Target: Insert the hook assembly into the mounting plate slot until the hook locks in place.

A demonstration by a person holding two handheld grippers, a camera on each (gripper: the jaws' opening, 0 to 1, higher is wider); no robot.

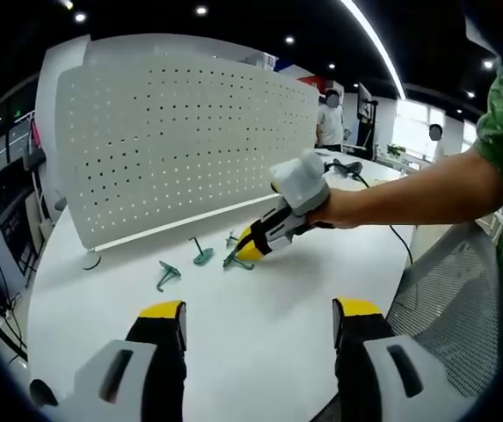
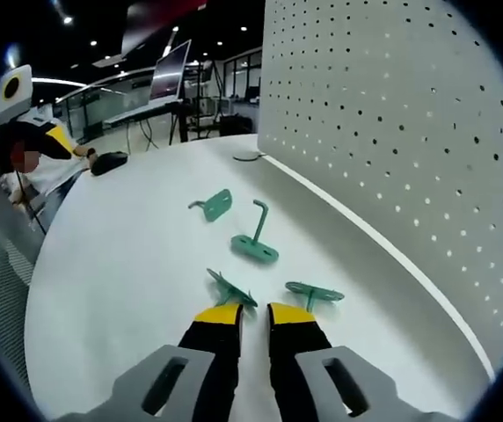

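Observation:
A white pegboard mounting plate (image 1: 181, 132) (image 2: 392, 123) stands upright on the white table (image 1: 260, 281). Several green hook assemblies lie in front of it. My right gripper (image 2: 256, 315) has its jaws nearly together, and the tail of the nearest green hook (image 2: 231, 290) reaches into the narrow gap. In the left gripper view, that right gripper (image 1: 244, 253), held by a hand, rests its tips on the same hook (image 1: 234, 261). Other hooks lie at the right (image 2: 315, 294), upright in the middle (image 2: 256, 242) and farther off (image 2: 215, 205). My left gripper (image 1: 260, 316) hangs open, well short of the hooks.
A black cable (image 1: 397, 233) crosses the table's far right, and a mesh chair (image 1: 449, 290) stands at its edge. People stand in the back (image 1: 331, 119). A black object (image 2: 109, 161) lies on the far table end, with desks and a monitor (image 2: 171, 70) behind.

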